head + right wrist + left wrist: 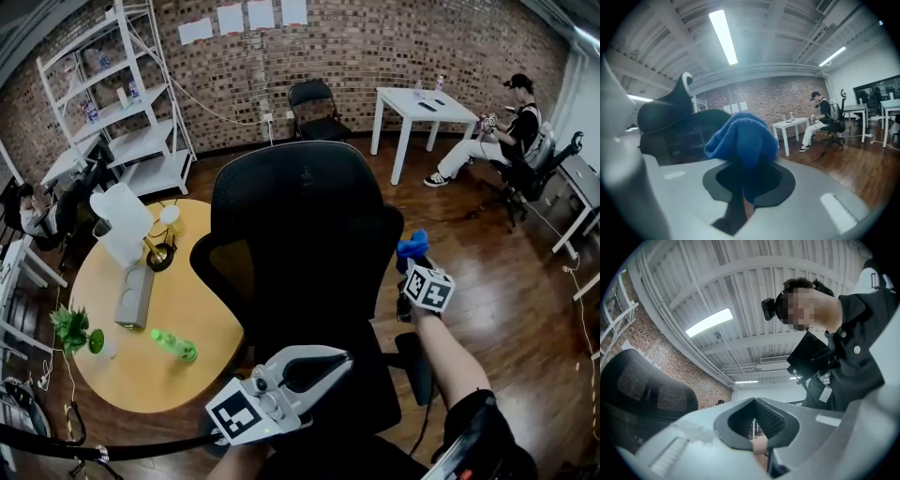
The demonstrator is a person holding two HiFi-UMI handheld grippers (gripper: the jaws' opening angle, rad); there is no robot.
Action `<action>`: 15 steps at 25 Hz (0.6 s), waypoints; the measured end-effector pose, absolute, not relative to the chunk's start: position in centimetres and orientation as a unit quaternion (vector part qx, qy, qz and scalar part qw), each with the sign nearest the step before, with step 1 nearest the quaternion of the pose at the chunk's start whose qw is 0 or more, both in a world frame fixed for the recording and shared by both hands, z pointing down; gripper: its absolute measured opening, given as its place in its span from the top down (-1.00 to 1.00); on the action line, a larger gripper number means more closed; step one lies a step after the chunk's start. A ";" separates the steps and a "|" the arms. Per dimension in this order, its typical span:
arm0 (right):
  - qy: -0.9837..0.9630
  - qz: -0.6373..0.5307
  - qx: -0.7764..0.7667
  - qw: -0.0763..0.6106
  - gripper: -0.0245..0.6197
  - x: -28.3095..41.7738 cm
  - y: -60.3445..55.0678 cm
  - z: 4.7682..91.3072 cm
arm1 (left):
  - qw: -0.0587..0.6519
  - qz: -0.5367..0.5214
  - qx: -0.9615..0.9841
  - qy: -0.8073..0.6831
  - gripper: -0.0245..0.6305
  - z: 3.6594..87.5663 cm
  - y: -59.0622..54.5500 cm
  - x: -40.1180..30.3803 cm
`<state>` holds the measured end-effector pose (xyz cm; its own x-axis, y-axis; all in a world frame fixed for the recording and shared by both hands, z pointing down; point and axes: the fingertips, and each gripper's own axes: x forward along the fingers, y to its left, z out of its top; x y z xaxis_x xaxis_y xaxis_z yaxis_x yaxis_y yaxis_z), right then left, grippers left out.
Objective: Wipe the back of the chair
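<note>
Chair back [300,234] (bottom behind left gripper [345,361])

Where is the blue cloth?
In the head view, the blue cloth is on the right, pinched in the right tool, close beside the right edge of the black chair.

Head view: high, pitched steeply down, close over the chair [305,244] back. Left gripper view: low, tilted up at the ceiling [740,287], with the chair at its left edge. Right gripper view: roughly level, facing the brick wall [773,96]. It shares the chair and the white surface [790,123] with the head view.
</note>
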<state>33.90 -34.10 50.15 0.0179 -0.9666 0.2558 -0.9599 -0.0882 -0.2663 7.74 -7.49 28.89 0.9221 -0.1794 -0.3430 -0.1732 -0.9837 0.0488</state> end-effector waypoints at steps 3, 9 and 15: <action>0.717 -0.198 -0.667 -0.027 0.76 27.0 -35.0 51.8 | 0.009 -0.178 0.978 -0.108 0.91 28.5 -7.6 6.4; 0.774 -0.199 -0.599 -0.056 0.76 15.6 -35.7 52.9 | 0.003 -0.185 0.972 -0.146 0.91 28.2 -7.5 3.4; 0.807 -0.194 -0.554 -0.065 0.76 8.5 -35.8 53.3 | 0.003 -0.184 0.966 -0.184 0.91 28.8 -7.3 0.2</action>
<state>8.53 -35.84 53.31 -0.3785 -0.8685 0.3201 -0.9191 0.3115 -0.2414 0.24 -7.26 28.85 0.8646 -0.3569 -0.3537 -0.3550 -0.9321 0.0727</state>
